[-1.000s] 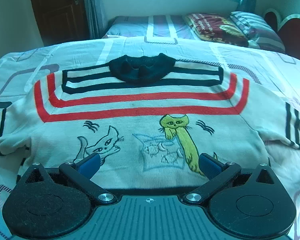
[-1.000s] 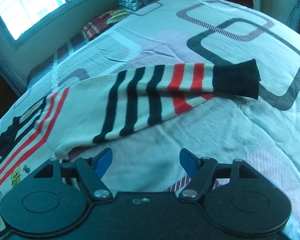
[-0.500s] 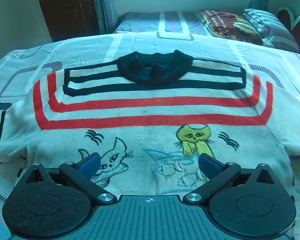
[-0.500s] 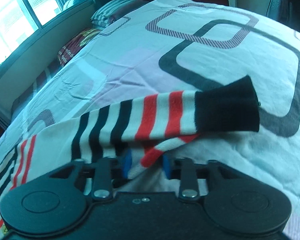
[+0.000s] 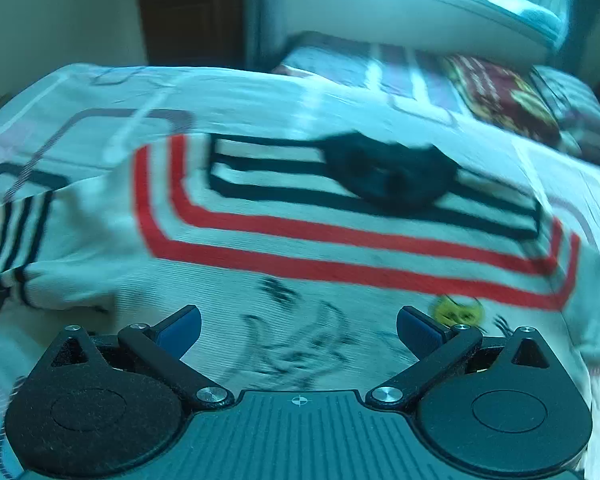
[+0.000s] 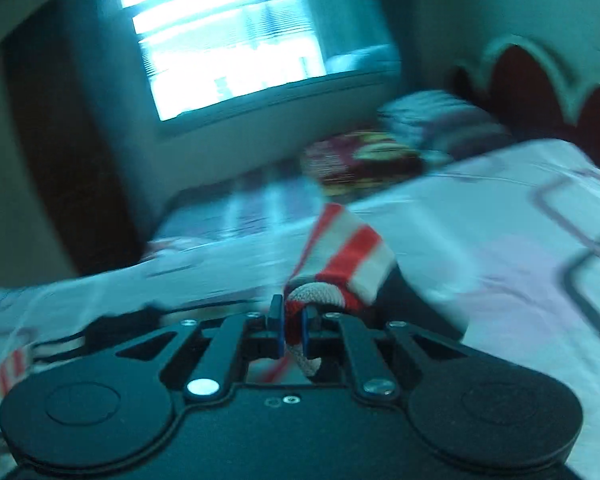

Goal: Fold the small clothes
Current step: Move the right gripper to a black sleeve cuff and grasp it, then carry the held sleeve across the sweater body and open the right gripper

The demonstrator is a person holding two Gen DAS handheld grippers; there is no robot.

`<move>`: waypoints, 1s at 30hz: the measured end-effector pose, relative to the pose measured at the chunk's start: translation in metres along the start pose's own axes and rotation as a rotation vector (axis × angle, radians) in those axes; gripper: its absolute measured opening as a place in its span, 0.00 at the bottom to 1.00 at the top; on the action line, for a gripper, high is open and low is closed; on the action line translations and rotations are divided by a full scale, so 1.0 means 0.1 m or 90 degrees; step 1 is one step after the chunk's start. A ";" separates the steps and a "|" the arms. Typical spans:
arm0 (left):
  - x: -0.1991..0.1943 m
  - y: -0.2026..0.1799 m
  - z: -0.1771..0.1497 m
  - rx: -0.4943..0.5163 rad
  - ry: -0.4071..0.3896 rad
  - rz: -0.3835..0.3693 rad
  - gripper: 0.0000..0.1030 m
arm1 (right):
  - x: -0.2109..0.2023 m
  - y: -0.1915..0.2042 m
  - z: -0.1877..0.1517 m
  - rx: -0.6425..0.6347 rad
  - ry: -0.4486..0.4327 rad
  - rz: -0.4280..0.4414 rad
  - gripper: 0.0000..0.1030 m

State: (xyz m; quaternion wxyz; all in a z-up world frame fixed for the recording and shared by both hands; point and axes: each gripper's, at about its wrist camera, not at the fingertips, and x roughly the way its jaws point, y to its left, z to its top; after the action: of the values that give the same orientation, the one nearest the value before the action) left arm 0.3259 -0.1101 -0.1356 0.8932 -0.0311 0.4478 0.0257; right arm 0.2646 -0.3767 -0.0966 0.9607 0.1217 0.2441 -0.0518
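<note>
Our left gripper (image 5: pixel 298 326) is spread wide, over the near part of the sweater (image 5: pixel 340 240) lying flat on the bed (image 5: pixel 260 92). Our right gripper (image 6: pixel 292 330) pinches the striped sleeve (image 6: pixel 344 260), lifted off the bed; frames blurred.

L gripper (image 5: pixel 299 326): jaws wide apart, holding nothing. R gripper (image 6: pixel 291 330): jaws closed, pinching sleeve (image 6: pixel 340 258), raised.

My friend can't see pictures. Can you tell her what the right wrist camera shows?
The right tool is shut on a red-and-white striped sweater sleeve, lifting it above the patterned bedsheet. The picture is blurry, with a bright window and pillows behind.
</note>
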 end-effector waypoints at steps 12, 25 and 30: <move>0.21 0.36 0.01 -0.063 0.044 -0.099 1.00 | 0.32 0.66 -0.57 -0.050 0.182 0.175 0.51; 0.50 -0.61 0.07 0.035 0.035 -0.101 1.00 | -0.08 -0.12 -0.57 -0.007 0.121 0.021 0.56; 0.64 -0.46 0.03 -0.001 0.031 -0.078 1.00 | -0.07 -0.21 -0.61 0.004 0.122 0.006 0.57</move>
State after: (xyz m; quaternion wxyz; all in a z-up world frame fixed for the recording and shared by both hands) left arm 0.3702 -0.1546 -0.1833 0.8821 -0.0598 0.4663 -0.0294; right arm 0.2280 -0.3807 -0.1494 0.9328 0.1306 0.3340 -0.0359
